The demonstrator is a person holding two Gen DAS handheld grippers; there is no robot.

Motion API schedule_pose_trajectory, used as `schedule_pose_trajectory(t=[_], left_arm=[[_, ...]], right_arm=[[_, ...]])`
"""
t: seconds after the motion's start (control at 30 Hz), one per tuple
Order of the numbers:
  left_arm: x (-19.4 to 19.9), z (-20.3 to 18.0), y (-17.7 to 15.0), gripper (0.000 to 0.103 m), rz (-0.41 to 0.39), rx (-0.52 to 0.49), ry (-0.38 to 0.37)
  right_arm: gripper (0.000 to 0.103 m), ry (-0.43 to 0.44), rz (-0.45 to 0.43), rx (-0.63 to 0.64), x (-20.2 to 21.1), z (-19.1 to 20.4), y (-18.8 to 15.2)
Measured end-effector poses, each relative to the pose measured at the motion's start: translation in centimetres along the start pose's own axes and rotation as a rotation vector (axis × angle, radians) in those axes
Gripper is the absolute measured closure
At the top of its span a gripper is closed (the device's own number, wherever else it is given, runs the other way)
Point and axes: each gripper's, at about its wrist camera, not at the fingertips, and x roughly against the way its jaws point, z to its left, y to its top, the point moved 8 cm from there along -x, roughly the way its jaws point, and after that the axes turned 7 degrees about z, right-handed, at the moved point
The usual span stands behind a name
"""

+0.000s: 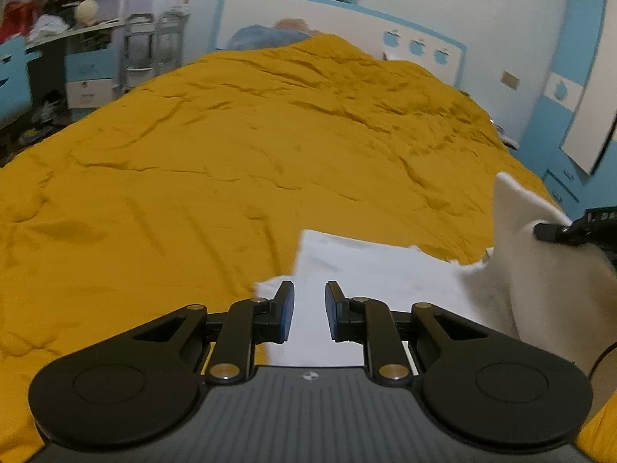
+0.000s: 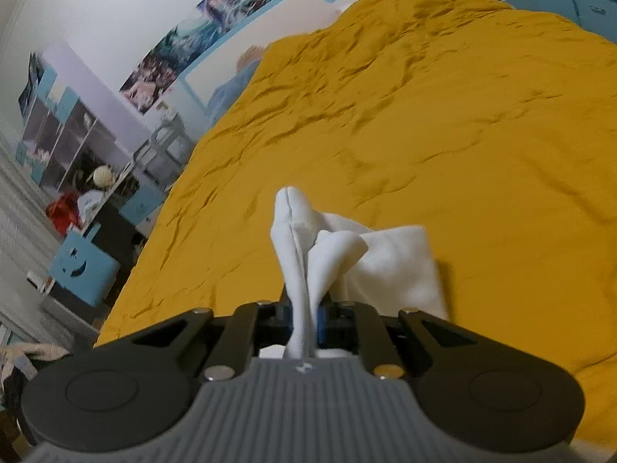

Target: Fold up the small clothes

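Note:
A small white garment (image 1: 370, 281) lies on the mustard-yellow bedspread (image 1: 231, 154). My left gripper (image 1: 309, 310) is open and empty, hovering just above the garment's near left part. My right gripper (image 2: 306, 318) is shut on a bunched edge of the white garment (image 2: 308, 247) and lifts it off the bedspread (image 2: 462, 135). In the left wrist view the right gripper (image 1: 547, 231) shows at the far right, holding the raised white cloth (image 1: 516, 231).
The bed fills most of both views. A blue-and-white headboard (image 1: 347, 23) stands behind it. Shelves and a blue cabinet (image 1: 23, 69) stand left of the bed. A blue wardrobe (image 1: 570, 115) stands at the right.

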Motion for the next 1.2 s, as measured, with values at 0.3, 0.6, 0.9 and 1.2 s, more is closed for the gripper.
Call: schedule_pose_trajectory(t=[0.3,0.6,0.9,1.2], left_arm=[[-0.3,5.0,-0.7,0.081,0.036,0.16,-0.12],[-2.7,6.5,-1.8,0.081,0.075,0.204,-0.142],[-4.4,6.5,-2.4,0.081,0.105,0.195,-0.161],[-1.7,6.5,-2.9,0.081,0.092,0.207,-0.211]], right_arm=[[0.098,0.001,0.048,0.114,-5.7,10.4,-3.9],[0.098,-0.043,0.122,0.193,-11.8,14.9,-8.3],[0.097,-0.169,0.211,0.263,-17.8,14.3,-11.2],[0.07,-0.034,0.217,0.297,-14.0,17.1,-11.0]])
